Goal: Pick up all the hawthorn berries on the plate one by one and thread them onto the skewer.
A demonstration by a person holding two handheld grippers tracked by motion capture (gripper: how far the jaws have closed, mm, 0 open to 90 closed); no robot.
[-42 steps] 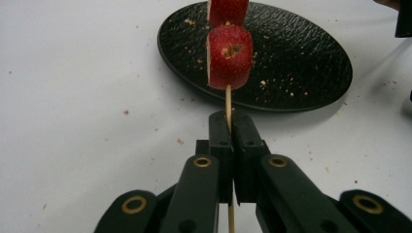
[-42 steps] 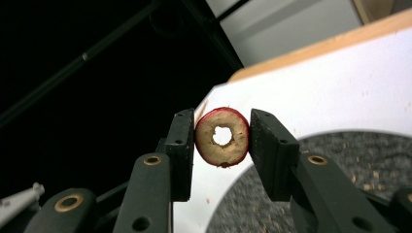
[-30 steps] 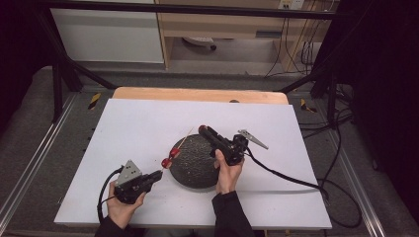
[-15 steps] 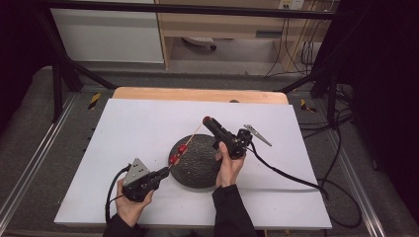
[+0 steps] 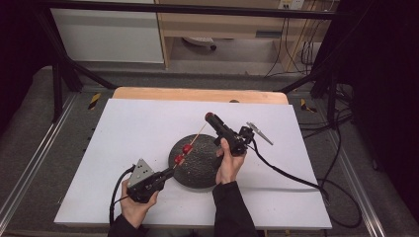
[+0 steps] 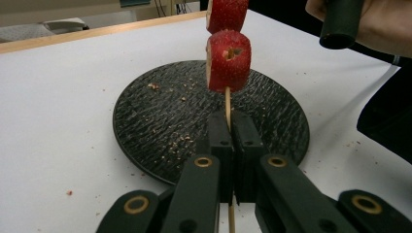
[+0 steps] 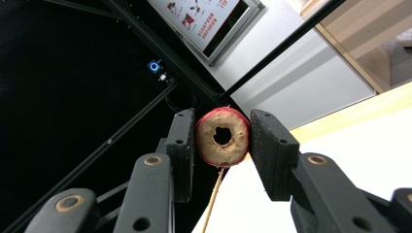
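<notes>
Skewer work in progress: a thin wooden skewer [image 5: 190, 145] is running diagonally over the round black textured plate [image 5: 200, 173], its long axis stretching from the left gripper [image 5: 165, 174] at the lower left up to the right gripper [image 5: 210, 117] at the upper right. Left gripper is sitting clamped tight on the skewer's lower end; in the left gripper view the jaws are pressing together with the stick [image 6: 227, 104] passing straight between them. Two red fruit slices with cored centres [image 5: 184, 153] are already sitting on the stick above the plate, the nearer slice [image 6: 228, 60] hanging just beyond the left jaws. Right gripper is holding a third red-skinned ring slice [image 7: 222, 137] at the skewer's far tip, jaws closed on its sides, the cored hole facing the camera and the stick's tip [image 7: 214, 194] showing just below it. So the piece in play is lying at the top end of the stick, nearest the right hand [image 5: 228, 165], well apart from the two threaded slices. Judging from this, the next move is probably sliding the ring down along the stick's axis toward the others, which calls for keeping the hole lined up with the stick while the left gripper is holding it steady. White table [image 5: 123, 128] is carrying a few crumbs around the plate.
</notes>
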